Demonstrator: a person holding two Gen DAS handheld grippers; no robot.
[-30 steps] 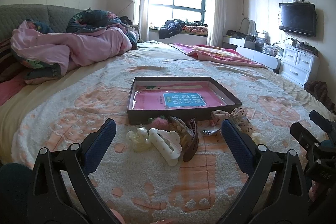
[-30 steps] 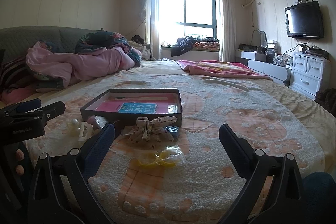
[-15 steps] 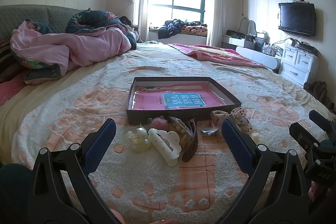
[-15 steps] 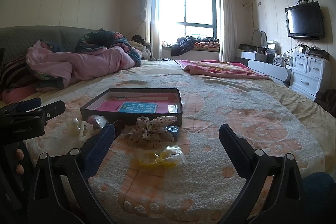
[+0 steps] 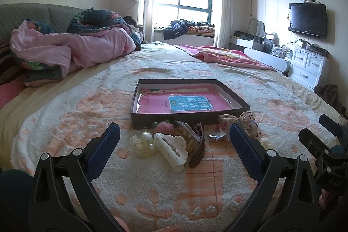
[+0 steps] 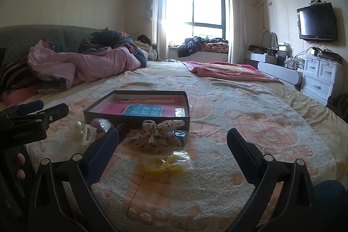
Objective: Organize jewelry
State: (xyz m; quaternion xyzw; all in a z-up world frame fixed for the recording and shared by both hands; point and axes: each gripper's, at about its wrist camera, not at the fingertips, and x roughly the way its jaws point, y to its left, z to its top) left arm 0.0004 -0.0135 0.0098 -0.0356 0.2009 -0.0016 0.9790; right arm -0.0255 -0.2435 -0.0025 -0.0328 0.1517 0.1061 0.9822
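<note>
Left gripper (image 5: 174, 142) hovers low over the fleecy peach-and-cream bed blanket (image 5: 71, 110), jaws wide apart, nothing held. Right gripper (image 6: 173, 142) likewise spread and empty.

Shallow dark cardboard box with pink printed lining (image 5: 188, 117) sits at 12 o'clock from the left gripper, nothing yet in it. Accessories are heaped just before its near wall:
- white plastic claw hair clip (image 5: 170, 150), long axis roughly 11-to-5 o'clock, lying between the left gripper's fingers
- small translucent yellowish claw clip (image 5: 142, 144) touching its 9 o'clock side
- brown curved clip (image 5: 199, 148) at its 3 o'clock side
- beige dotted fabric bow (image 6: 157, 136) at 11 o'clock from the right gripper
- clear packet with yellow rings (image 6: 166, 163), nearest the right gripper

Judgement: left gripper is nearer the white clip; a short forward dip should meet it, wrist turned to close across its long axis
</note>
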